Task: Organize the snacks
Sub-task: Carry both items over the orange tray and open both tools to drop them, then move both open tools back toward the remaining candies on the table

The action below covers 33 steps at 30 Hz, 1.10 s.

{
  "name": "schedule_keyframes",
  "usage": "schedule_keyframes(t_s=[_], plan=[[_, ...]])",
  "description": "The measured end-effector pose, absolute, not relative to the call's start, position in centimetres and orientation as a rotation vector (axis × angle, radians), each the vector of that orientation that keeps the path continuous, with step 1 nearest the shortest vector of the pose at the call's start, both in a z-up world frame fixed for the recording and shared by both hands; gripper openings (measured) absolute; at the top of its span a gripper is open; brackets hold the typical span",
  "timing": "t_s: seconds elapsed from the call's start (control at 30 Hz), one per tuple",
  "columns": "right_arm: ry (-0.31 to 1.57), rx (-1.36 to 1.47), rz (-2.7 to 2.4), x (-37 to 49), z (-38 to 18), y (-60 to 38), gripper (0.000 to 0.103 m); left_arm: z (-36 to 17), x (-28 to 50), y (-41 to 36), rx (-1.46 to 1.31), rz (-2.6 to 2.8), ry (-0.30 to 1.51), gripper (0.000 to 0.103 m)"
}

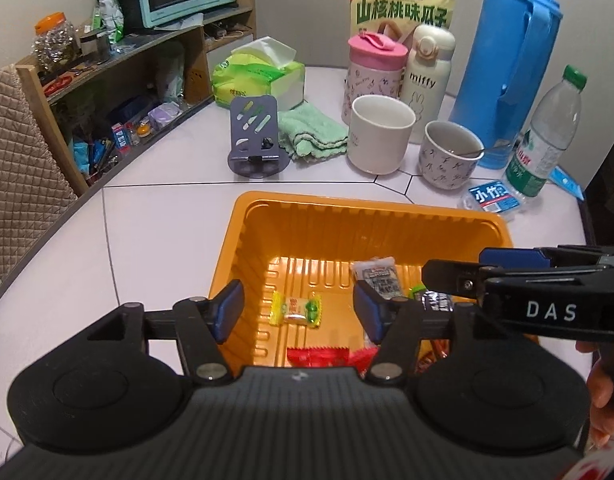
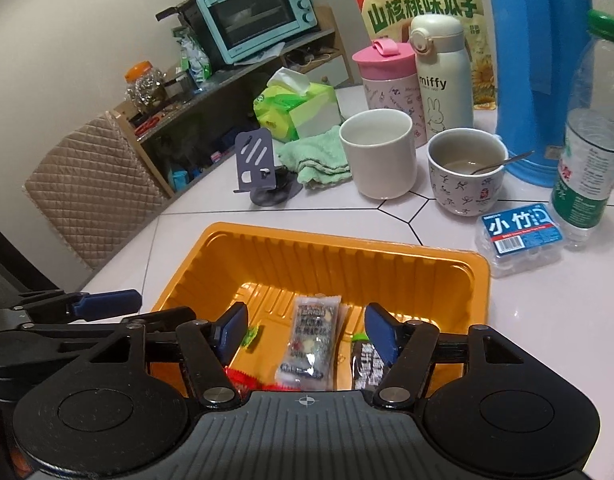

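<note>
1. Ribbed orange plastic tray (image 1: 359, 216) sits on white tiled desk (image 1: 155, 216), snacks inside.
2. Left gripper (image 1: 299, 312) above tray, blue-padded fingers (image 1: 229, 310) approx half open, nothing held; yellow-green wrapped candy (image 1: 295, 310) lies on tray floor betw. them.
3. Right gripper (image 2: 309, 334) above tray, fingers (image 2: 381, 332) approx half open, empty; clear-grey snack packet (image 2: 311, 344) on tray floor betw. them, dark packet (image 2: 365, 364) just beside it.
4. Red wrappers (image 1: 319, 356) at tray's near edge.
</note>
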State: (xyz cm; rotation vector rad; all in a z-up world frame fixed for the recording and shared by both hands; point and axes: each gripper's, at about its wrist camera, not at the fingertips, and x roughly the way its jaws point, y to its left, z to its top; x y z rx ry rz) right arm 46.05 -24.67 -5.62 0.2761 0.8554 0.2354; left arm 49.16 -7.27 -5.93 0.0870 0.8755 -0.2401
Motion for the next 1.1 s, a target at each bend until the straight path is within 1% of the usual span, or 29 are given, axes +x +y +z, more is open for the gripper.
schedule_keyframes(t_s=[0.07, 0.23, 0.37, 0.6, 1.1], plan=[[0.854, 0.271, 0.241, 45.2, -5.1, -24.8, 0.066, -5.4, 48.2, -7.1, 0.072, -0.236, 0.869, 0.062], [0.846, 0.263, 0.263, 42.6, -4.1, -25.0, 0.066, -4.3, 45.5, -6.6, 0.027, -0.225, 0.861, 0.062], [0.849, 0.260, 0.282, 40.5, -3.4, -25.1, 0.066, -3.8, 43.0, -6.0, -0.006, -0.212, 0.863, 0.068], [0.854, 0.245, 0.317, 36.4, -2.5, -25.0, 0.067, -2.7, 38.0, -4.5, -0.053, -0.189, 0.858, 0.068], [0.902, 0.191, 0.425, 27.8, -2.1, -23.4, 0.067, -2.7, 26.3, -1.4, -0.066, -0.074, 0.886, 0.068]])
